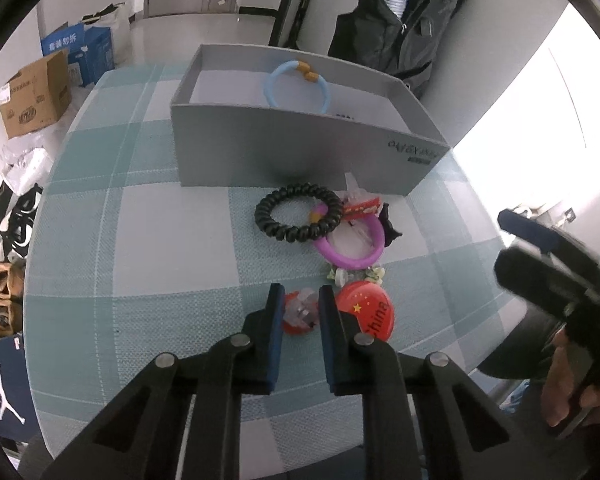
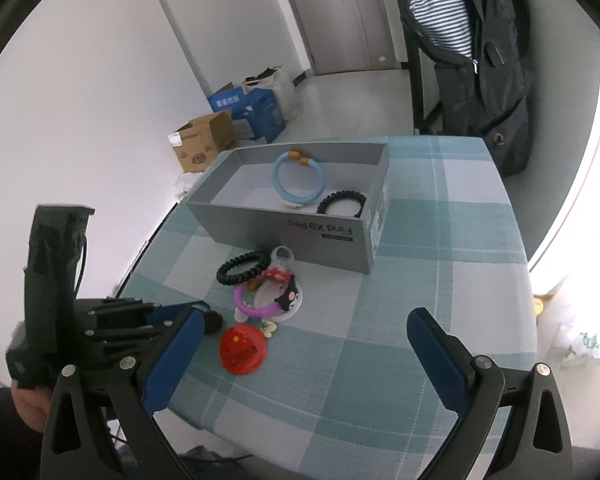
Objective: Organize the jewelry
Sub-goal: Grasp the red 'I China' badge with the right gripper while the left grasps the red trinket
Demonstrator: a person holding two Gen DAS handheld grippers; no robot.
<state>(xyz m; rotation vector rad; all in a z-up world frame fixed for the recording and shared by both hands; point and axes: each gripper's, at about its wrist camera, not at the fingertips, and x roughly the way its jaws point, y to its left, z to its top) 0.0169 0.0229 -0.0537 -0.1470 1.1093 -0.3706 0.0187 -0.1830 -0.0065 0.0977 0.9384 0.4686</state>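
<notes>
A grey box point(image 1: 300, 152) point(image 2: 284, 236) stands on the checked tablecloth and holds a light blue bracelet point(image 1: 296, 84) point(image 2: 298, 178) and a black coil hair tie point(image 2: 342, 204). In front of it lie another black coil hair tie point(image 1: 298, 218) point(image 2: 242, 266), a purple ring point(image 1: 350, 242) point(image 2: 256, 300), a black cartoon charm point(image 2: 288, 298) and a red China badge point(image 1: 366, 312) point(image 2: 242, 350). My left gripper point(image 1: 299, 300) is shut on a small red and clear trinket point(image 1: 300, 312) at table level beside the badge. My right gripper point(image 2: 306, 344) is open and empty above the table's near part.
The round table point(image 2: 440, 280) has a teal and white checked cloth. Cardboard and blue boxes point(image 2: 220, 132) stand on the floor beyond its left side. A dark jacket point(image 2: 472, 52) hangs on a chair behind the table. The left gripper's body point(image 2: 60, 300) is at the left.
</notes>
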